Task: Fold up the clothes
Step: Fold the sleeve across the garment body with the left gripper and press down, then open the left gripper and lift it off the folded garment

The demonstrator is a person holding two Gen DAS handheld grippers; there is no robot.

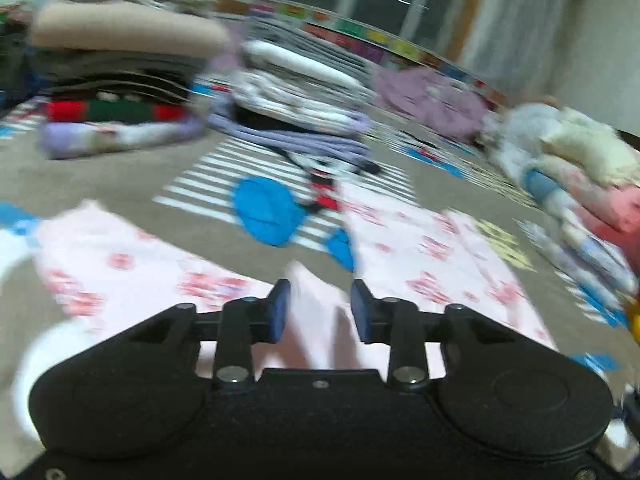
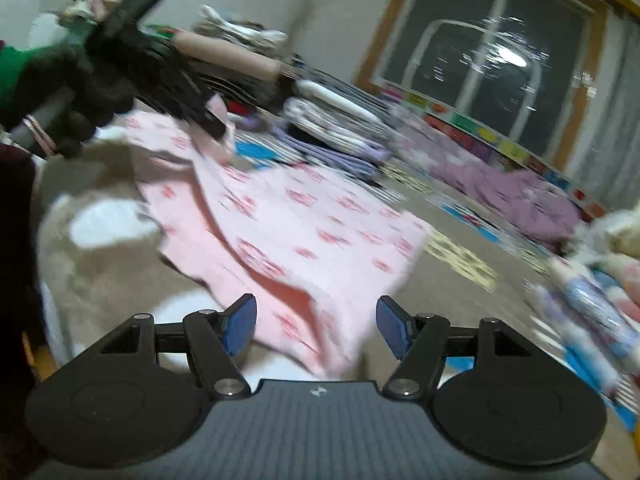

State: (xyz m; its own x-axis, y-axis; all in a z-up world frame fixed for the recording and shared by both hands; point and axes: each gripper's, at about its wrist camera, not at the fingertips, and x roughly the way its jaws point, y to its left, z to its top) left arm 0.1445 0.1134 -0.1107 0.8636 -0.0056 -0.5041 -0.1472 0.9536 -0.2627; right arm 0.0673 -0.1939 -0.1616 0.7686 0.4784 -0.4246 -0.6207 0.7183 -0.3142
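Pink printed cloth (image 1: pixel 420 252) lies spread on the grey rug (image 1: pixel 120 176), a raised fold of it standing between the left claw (image 1: pixel 320 310) pads, which sit slightly apart and do not press it. At twelve o'clock sit stacked folded clothes (image 1: pixel 120 80). Right claw (image 2: pixel 316 326) hangs wide open above the cloth's near edge, holding nothing.

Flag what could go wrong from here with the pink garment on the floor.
1. The left gripper has its pads apart around a raised fold of the pink printed garment; if it lets go, the fold may flop crooked.
2. The right gripper is open above the near hem and holds nothing, so the garment could shift.
3. Both views are blurred; a hurried grab may bunch the fabric.
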